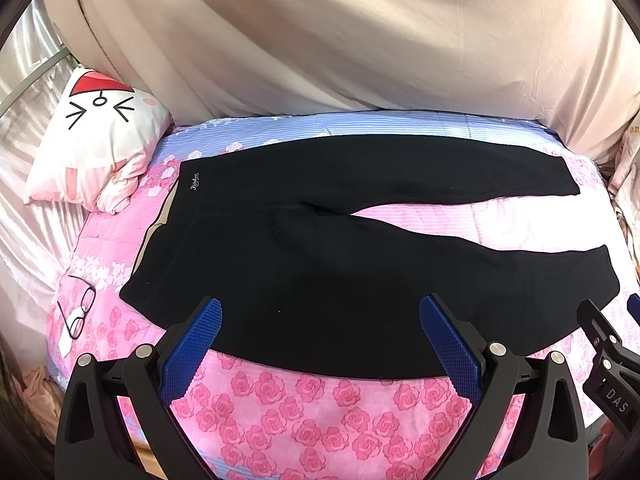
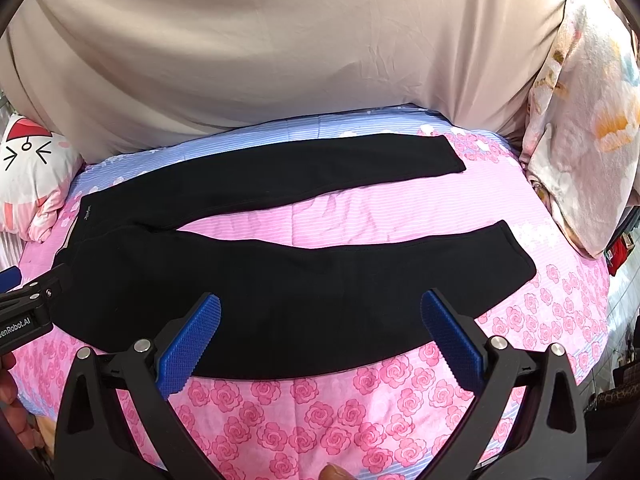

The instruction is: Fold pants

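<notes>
Both tools stand spread wide and empty: the left gripper [image 1: 320, 322] and right gripper [image 2: 320, 318] hover side by side over the near edge of the black pants [image 1: 304, 264], which lie flat, unfolded, legs apart, on the rose-print bedspread [image 1: 320, 416]. Eyeglasses [image 1: 80, 312] lie left; a cat-face pillow [image 1: 96, 140] beyond; beige sheeting [image 1: 340, 40] behind.

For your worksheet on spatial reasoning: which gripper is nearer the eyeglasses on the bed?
Left. The left gripper hovers over the pants' waist end, eyeglasses just beyond; the right gripper is farther along the leg.
</notes>
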`<state>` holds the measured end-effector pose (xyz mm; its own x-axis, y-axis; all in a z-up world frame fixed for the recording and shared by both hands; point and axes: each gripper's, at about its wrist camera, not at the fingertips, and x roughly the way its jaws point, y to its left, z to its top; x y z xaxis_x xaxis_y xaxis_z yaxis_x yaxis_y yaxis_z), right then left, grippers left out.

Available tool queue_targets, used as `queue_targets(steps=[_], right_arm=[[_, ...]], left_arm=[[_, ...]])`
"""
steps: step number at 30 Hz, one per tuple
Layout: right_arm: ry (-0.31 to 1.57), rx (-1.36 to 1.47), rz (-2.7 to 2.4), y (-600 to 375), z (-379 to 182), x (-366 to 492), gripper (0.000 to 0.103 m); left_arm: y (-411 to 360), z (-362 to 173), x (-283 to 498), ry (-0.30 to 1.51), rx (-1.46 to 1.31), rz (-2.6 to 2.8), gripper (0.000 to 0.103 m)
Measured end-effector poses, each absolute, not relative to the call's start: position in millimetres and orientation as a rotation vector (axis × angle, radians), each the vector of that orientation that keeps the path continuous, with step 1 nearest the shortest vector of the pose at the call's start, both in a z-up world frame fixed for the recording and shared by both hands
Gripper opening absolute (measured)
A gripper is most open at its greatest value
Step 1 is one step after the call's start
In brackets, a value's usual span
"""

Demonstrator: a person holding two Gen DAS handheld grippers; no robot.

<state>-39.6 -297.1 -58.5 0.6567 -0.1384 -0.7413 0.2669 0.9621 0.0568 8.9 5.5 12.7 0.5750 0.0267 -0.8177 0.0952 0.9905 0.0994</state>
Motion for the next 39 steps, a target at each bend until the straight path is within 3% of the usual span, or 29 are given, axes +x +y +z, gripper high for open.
queue_targets(steps=[23,30,39], right_arm=[[0.924,0.243,-0.236,-308,-68,-26,0.098],[0.851,0.281,-0.220,-315,-71,-19,0.098],[0.927,0.248,-0.235,-359,-95,23,0.098]], left_arm=[[-7,0,12,1.013,0.148,-0.105,0.098],[-7,-10,16,1.075,0.085,-0.193,0.098],[17,-20,60,1.074,0.095,-0.038,0.098]])
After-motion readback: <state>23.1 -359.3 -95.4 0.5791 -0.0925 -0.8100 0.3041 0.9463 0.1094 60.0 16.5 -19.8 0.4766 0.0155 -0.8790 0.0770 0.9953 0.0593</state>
